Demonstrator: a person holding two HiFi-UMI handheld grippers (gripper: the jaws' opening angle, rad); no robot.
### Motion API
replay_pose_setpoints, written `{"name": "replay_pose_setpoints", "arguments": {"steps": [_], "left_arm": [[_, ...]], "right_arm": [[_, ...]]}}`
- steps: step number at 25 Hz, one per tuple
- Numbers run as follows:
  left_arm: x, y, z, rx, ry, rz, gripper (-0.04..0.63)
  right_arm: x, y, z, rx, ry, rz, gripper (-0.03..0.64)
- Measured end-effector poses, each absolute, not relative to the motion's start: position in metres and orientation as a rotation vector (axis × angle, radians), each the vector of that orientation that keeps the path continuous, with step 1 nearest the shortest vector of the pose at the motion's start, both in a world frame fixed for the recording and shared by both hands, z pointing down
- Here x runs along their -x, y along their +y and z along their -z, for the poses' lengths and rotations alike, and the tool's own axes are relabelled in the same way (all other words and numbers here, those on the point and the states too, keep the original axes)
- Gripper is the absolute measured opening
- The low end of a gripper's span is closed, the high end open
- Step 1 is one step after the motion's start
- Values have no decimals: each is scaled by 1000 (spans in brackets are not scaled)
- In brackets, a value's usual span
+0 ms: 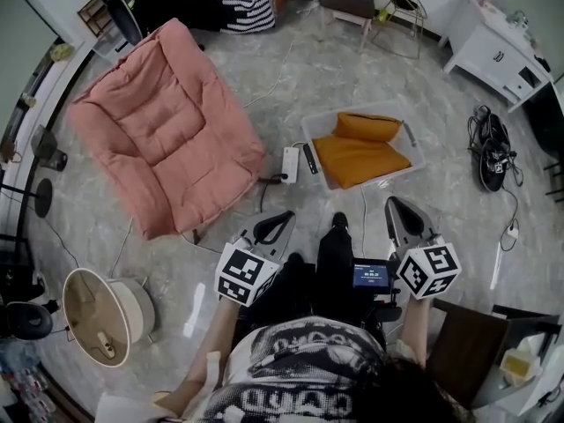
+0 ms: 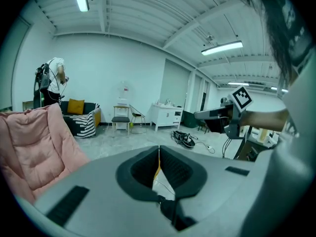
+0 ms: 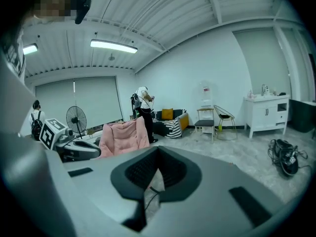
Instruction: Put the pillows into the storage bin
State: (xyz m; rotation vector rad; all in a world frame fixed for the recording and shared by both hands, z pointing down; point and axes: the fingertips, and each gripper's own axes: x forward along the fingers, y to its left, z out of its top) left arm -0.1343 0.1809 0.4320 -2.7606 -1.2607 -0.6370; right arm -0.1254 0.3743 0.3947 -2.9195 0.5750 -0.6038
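Two orange pillows lie in the clear storage bin (image 1: 310, 141) on the floor ahead of me: one flat (image 1: 357, 160), one propped at the bin's far side (image 1: 366, 127). My left gripper (image 1: 285, 218) hangs in the air short of the bin, to its near left, jaws closed together with nothing between them. My right gripper (image 1: 395, 206) hovers just short of the bin's near right corner, also shut and empty. In the left gripper view the jaws (image 2: 159, 151) meet in a thin line; in the right gripper view the pads (image 3: 157, 163) likewise touch.
A big pink padded cushion (image 1: 167, 130) sprawls on the floor to the left. A white power strip (image 1: 290, 164) and cables lie beside the bin. Black shoes (image 1: 490, 152) and a white cabinet (image 1: 493, 47) are at the right, a round fan (image 1: 101, 315) at the near left.
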Motion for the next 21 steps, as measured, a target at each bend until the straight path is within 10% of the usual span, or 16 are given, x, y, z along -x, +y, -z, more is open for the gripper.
{"name": "replay_pose_setpoints", "arguments": {"steps": [21], "left_arm": [[135, 190, -435, 2738, -1298, 623, 14]], "right_arm": [[127, 377, -400, 2924, 582, 623, -5]]}}
